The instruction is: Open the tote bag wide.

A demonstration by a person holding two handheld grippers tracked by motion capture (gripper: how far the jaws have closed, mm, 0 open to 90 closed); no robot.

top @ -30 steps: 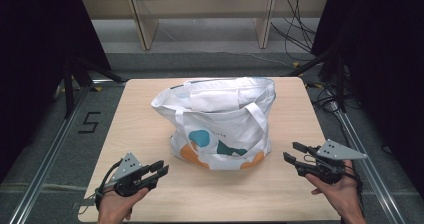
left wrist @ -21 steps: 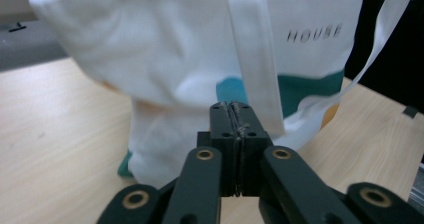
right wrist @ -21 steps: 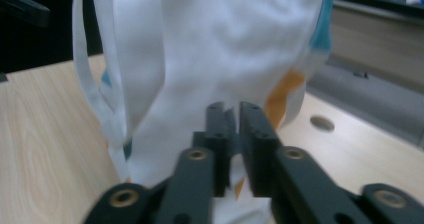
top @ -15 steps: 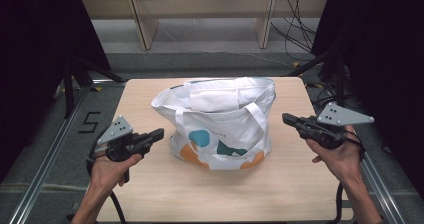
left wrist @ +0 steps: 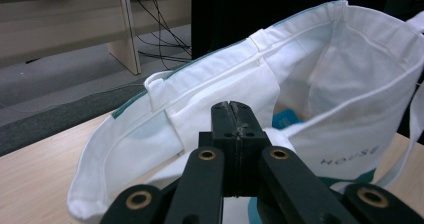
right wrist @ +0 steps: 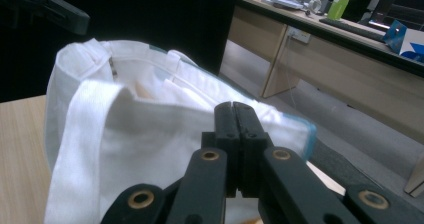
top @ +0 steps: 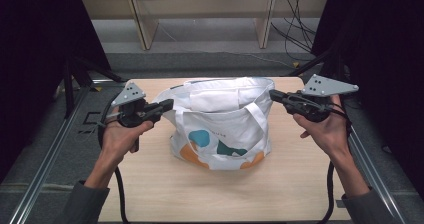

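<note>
A white tote bag with teal and orange print stands open in the middle of the wooden table. My left gripper hangs at the bag's left rim, level with its mouth, shut and empty. At the right rim my right gripper points inward, also shut with nothing in it. In the left gripper view the jaws meet in front of the bag's open mouth. The right gripper view has the closed jaws just short of the bag's side and strap.
Behind the table stand light wooden shelf legs and loose cables on the grey floor. Metal rails run along both table sides. Bare table top lies in front of the bag.
Both hands have lifted off the near table corners and moved up and forward to the bag's two sides. Both pairs of jaws, apart a second ago, are now closed.
</note>
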